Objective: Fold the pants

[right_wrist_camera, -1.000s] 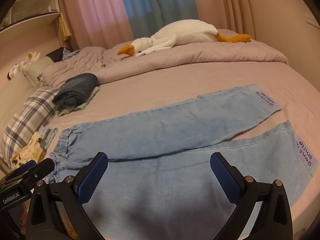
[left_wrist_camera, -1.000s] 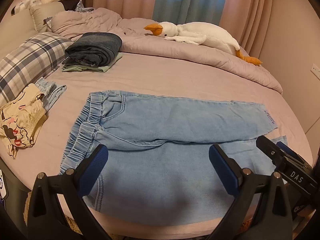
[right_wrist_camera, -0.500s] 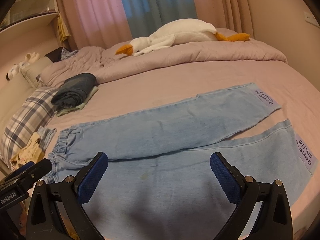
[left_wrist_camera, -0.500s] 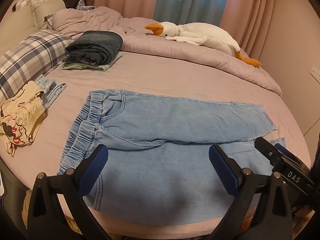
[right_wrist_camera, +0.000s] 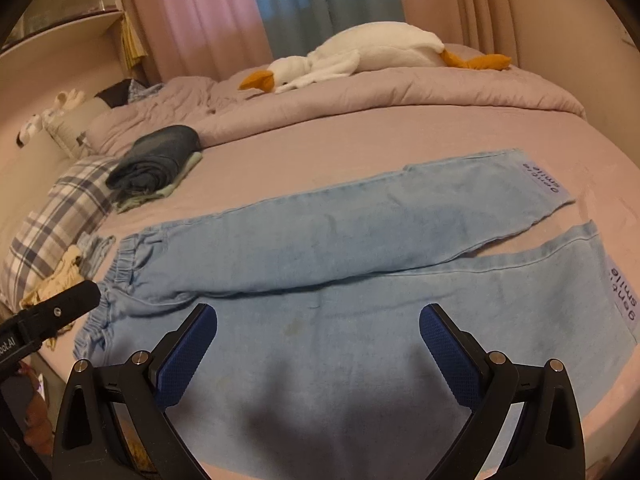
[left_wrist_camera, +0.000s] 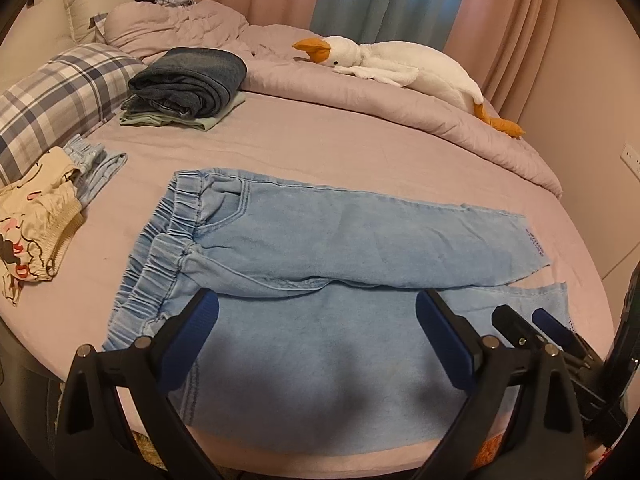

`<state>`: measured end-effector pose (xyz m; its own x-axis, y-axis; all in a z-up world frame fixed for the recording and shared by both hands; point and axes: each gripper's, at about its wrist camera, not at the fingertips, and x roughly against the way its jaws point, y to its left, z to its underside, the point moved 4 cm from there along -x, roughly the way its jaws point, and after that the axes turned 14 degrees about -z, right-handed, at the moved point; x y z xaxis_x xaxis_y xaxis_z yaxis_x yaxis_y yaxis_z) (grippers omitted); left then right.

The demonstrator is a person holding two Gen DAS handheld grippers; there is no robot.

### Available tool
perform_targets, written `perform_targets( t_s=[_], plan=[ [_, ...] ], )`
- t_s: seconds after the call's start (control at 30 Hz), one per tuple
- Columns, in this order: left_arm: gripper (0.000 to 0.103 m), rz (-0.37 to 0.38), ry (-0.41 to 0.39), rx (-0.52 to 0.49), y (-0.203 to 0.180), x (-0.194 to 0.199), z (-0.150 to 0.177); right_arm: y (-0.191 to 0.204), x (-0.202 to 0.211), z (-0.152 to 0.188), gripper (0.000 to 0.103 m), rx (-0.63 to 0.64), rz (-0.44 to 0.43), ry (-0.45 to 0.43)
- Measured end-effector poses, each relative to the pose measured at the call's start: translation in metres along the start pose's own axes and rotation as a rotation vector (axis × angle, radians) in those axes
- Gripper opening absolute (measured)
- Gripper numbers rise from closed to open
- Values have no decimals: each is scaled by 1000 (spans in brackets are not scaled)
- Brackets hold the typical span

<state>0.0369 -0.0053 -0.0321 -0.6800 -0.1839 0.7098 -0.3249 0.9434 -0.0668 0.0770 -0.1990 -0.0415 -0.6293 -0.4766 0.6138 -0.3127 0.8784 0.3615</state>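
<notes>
The left gripper (left_wrist_camera: 316, 336) is spread wide with nothing between its blue pads (left_wrist_camera: 192, 344), hovering over the near leg of the pants (left_wrist_camera: 320, 248) toward the waistband end; the right gripper (right_wrist_camera: 318, 338) is likewise wide open and empty, poised above the same near leg toward its middle and cuff half, its tip also showing at the right edge of the left wrist view; the light blue denim pants lie flat and unfolded on the bed (left_wrist_camera: 340, 148), the elastic waistband (left_wrist_camera: 160, 264) to the left and the two legs stretched out to the right, the far leg angled so that it overlaps the near one along the middle; each cuff carries a printed label reading "gentle smile" (right_wrist_camera: 542, 178); beyond the waistband, at the left edge of the bed, sit a crumpled cream garment (left_wrist_camera: 32, 232) and a small piece of pale denim (left_wrist_camera: 96, 164), beside a plaid pillow (left_wrist_camera: 60, 88); farther back a stack of folded dark jeans (left_wrist_camera: 188, 80) rests on a pale green folded item; a bunched pink quilt (left_wrist_camera: 360, 92) runs along the far side with a white plush goose (left_wrist_camera: 396, 68) lying on it; curtains (right_wrist_camera: 248, 12) hang behind.
</notes>
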Motion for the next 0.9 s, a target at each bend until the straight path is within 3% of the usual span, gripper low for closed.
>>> perform_targets(
  t_s=[0.9],
  plan=[
    [96,5,39,10,11,-36,-5,-19,-1,-14,101,-87,86,-15]
  ],
)
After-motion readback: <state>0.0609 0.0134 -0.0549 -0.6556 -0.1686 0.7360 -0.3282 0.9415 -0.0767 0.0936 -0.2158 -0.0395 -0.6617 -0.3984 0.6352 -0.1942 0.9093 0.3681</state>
